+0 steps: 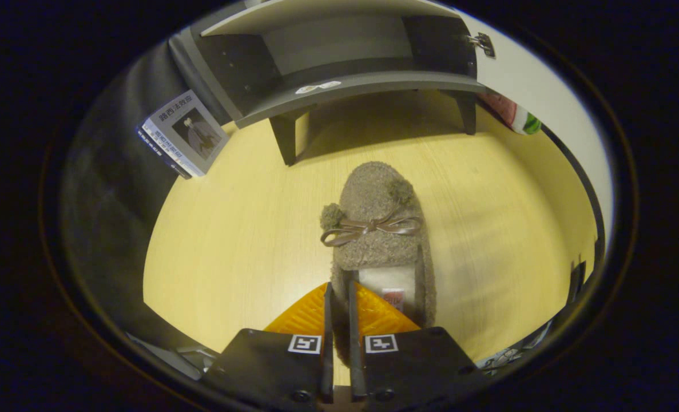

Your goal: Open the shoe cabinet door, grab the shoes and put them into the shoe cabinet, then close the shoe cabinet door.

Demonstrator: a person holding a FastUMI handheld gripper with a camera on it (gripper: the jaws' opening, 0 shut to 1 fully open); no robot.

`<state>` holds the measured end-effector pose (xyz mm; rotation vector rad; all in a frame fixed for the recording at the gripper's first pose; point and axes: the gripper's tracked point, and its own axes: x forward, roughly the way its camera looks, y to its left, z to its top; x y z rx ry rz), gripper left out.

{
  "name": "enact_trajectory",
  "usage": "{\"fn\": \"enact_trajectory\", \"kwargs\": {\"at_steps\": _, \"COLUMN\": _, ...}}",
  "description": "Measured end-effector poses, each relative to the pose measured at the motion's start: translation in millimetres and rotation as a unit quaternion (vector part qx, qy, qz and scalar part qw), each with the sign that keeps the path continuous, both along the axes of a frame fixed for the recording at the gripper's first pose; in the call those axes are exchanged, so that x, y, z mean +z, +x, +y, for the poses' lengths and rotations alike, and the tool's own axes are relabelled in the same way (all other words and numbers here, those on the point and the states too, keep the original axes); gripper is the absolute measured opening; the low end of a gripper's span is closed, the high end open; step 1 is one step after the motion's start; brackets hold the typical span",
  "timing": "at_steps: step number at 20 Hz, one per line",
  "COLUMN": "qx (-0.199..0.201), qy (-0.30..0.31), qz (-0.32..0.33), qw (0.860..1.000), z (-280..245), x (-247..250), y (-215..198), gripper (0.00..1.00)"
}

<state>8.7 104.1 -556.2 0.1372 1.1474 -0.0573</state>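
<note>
Off to my left a book leans against the dark side wall, clear of my path. Ahead and beyond the shoe stands the shoe cabinet, raised on short legs, its door swung open to the right so the shelf inside is free to take the load. Between cabinet and fingers lies the fuzzy slipper on the pale tabletop, toe pointing toward the cabinet, ribbon bow across the top. My gripper is nearly closed, clamped on the left side wall of the slipper near the heel: one finger outside the fuzzy edge, the other down inside the opening. It looks like a thin pinch on soft material, so I judge the grip could slip or let the shoe swing. To do this step well I should keep the squeeze steady, lift only enough for the sole to clear the cabinet's bottom board, carry the toe straight forward into the opening, and avoid knocking the front lip. At far right, past the door, some colourful object sits well out of the way
</note>
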Motion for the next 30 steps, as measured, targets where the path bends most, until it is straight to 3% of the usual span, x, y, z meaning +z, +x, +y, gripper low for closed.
{"fn": "enact_trajectory", "kwargs": {"at_steps": 12, "qx": 0.02, "qy": -0.034, "qz": 0.014, "qw": 0.999, "z": -1.7, "x": -15.2, "y": -1.1, "gripper": 0.17}}
{"fn": "enact_trajectory", "kwargs": {"at_steps": 14, "qx": 0.025, "qy": -0.035, "qz": 0.015, "qw": 0.999, "z": -2.4, "x": -6.6, "y": 0.1, "gripper": 0.07}}
{"fn": "enact_trajectory", "kwargs": {"at_steps": 18, "qx": 0.023, "qy": -0.046, "qz": 0.008, "qw": 0.999, "z": -5.5, "x": 3.0, "y": 1.4, "gripper": 0.05}}
{"fn": "enact_trajectory", "kwargs": {"at_steps": 30, "qx": -0.011, "qy": -0.087, "qz": -0.106, "qw": 0.99, "z": -34.3, "x": 94.8, "y": 48.1, "gripper": 0.03}}
